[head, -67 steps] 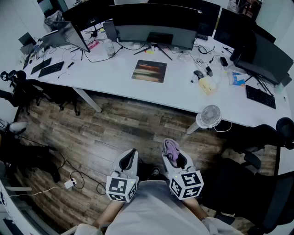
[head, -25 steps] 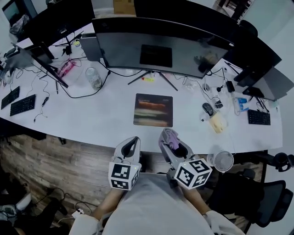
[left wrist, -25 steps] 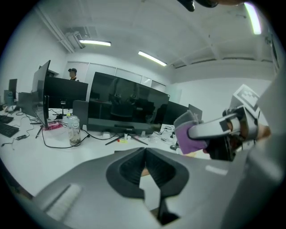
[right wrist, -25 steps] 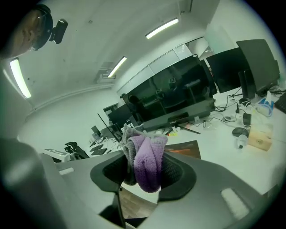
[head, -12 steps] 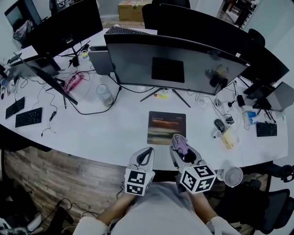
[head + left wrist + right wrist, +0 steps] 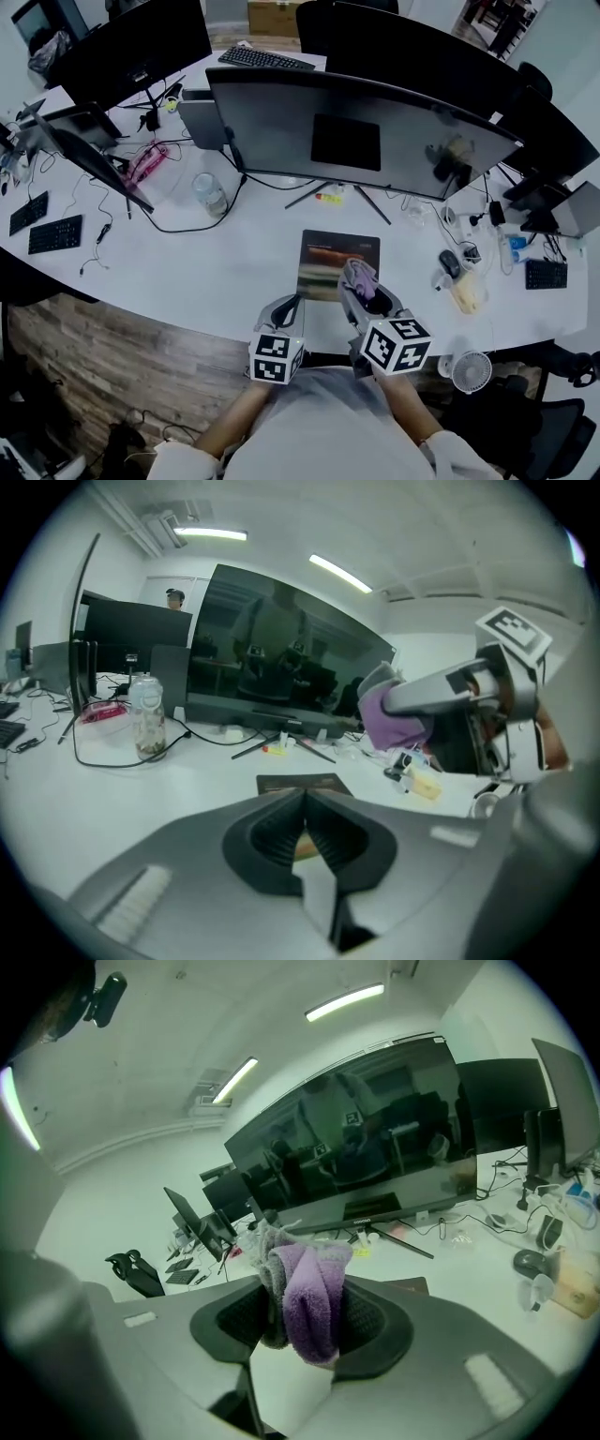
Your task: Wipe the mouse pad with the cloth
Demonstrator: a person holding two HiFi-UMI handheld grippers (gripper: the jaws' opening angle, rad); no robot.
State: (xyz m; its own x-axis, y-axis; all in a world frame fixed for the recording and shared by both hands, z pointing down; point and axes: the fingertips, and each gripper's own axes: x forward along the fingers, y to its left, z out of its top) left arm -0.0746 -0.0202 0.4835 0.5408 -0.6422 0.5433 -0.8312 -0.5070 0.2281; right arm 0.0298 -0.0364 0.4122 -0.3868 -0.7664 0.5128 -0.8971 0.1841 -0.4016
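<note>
The dark mouse pad [image 6: 337, 263] lies flat on the white desk [image 6: 216, 262] in front of the big monitor; the left gripper view shows the mouse pad [image 6: 302, 784] just beyond the jaws. My right gripper [image 6: 357, 281] is shut on a purple and grey cloth [image 6: 305, 1293], held over the pad's near edge. The cloth [image 6: 358, 277] bunches out of the jaw tips. My left gripper [image 6: 289, 309] is shut with nothing in it, at the desk's near edge, left of the pad. The right gripper with the cloth [image 6: 394, 716] appears at the right of the left gripper view.
A wide monitor [image 6: 361, 131] on a stand rises behind the pad. A clear bottle [image 6: 208, 194] and cables lie to the left. A mouse [image 6: 450, 263], a yellowish object [image 6: 466, 293] and small items sit to the right. A small fan [image 6: 471, 370] stands below the desk edge.
The view has closed in on the desk from across the floor. Both grippers now reach the desk's near edge, the right one with the cloth over the mouse pad's front.
</note>
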